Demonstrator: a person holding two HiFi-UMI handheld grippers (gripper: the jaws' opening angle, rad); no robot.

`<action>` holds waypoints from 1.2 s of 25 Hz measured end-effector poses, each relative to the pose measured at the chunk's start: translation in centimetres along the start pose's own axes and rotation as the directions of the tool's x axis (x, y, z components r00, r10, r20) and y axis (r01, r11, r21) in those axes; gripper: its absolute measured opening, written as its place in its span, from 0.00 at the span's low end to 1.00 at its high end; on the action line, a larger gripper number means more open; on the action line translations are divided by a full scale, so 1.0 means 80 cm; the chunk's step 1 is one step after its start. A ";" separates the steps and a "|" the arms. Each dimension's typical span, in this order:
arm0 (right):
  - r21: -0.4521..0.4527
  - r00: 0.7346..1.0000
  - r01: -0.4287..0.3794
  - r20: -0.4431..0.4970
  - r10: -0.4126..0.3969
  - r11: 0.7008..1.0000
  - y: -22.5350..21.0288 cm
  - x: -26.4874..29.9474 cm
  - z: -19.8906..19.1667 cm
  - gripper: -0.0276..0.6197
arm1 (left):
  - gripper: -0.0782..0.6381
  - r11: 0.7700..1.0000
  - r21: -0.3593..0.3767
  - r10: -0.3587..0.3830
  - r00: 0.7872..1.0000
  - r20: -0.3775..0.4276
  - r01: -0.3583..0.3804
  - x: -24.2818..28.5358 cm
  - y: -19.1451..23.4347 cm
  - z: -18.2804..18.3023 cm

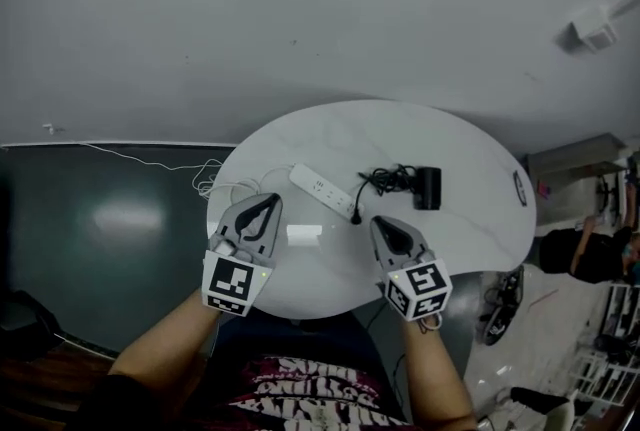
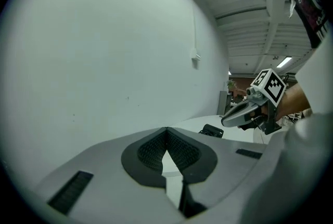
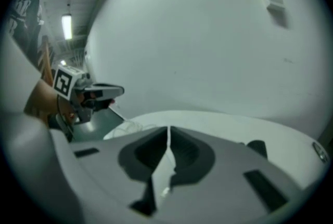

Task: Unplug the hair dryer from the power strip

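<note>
A white power strip (image 1: pixel 322 190) lies on the round white table (image 1: pixel 470 239). A black plug (image 1: pixel 356 215) sits at its near end. From the plug a bunched black cord (image 1: pixel 390 180) leads to the black hair dryer (image 1: pixel 428 187) lying to the right. My left gripper (image 1: pixel 262 209) hovers over the table's near left, shut and empty, just left of the strip. My right gripper (image 1: pixel 383 227) is shut and empty too, a little in front of the plug. The left gripper view shows its own closed tips (image 2: pixel 166 132), the hair dryer (image 2: pixel 212 131) and the right gripper (image 2: pixel 244 114).
A thin white cable (image 1: pixel 215 181) coils at the table's left edge and trails over the dark floor (image 1: pixel 110 219). A small dark object (image 1: pixel 520 187) lies near the table's right rim. A white box (image 1: pixel 597 29) hangs on the wall. Shoes and clutter sit on the floor at right.
</note>
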State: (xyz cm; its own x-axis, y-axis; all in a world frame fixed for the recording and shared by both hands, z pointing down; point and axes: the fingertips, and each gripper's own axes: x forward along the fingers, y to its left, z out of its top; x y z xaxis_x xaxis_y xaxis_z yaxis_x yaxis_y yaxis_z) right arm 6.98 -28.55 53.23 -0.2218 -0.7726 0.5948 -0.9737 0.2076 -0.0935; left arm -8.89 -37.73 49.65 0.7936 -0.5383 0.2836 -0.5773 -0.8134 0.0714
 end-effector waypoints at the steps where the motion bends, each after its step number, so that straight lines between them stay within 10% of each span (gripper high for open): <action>1: 0.015 0.999 -0.011 -0.040 0.012 1.000 -0.004 0.008 -0.016 0.10 | 0.14 1.000 0.006 -0.017 1.000 -0.005 0.017 0.012 -0.007 -0.005; 14: 0.117 0.896 -0.257 -0.344 0.282 0.959 -0.035 0.112 -0.135 0.27 | 0.14 0.996 -0.070 0.038 0.985 -0.168 -0.050 0.100 -0.030 -0.107; 18: 0.128 0.781 -0.431 -0.442 0.440 0.893 -0.026 0.123 -0.144 0.26 | 0.14 0.991 -0.088 0.079 0.979 -0.188 -0.097 0.096 -0.036 -0.118; 24: 0.345 0.568 -0.641 -0.387 0.726 0.685 -0.015 0.123 -0.141 0.19 | 0.14 0.980 -0.113 0.140 0.971 -0.193 -0.164 0.102 -0.034 -0.125; 26: 0.395 0.578 -0.649 -0.301 0.759 0.651 -0.021 0.123 -0.129 0.18 | 0.14 0.978 -0.115 0.152 0.970 -0.190 -0.176 0.107 -0.033 -0.126; 30: 0.440 0.681 -0.640 -0.056 0.730 0.631 -0.043 0.124 -0.093 0.18 | 0.14 0.975 -0.127 0.154 0.970 -0.189 -0.180 0.121 -0.032 -0.130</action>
State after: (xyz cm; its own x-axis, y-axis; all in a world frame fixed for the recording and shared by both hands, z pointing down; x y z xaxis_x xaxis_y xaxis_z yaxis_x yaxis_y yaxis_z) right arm 8.47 -32.48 65.39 -0.8590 -0.3416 0.3814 -0.4946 0.3613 -0.7904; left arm -1.74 -38.57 62.14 0.6446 -0.6056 0.4666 -0.7301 -0.6687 0.1406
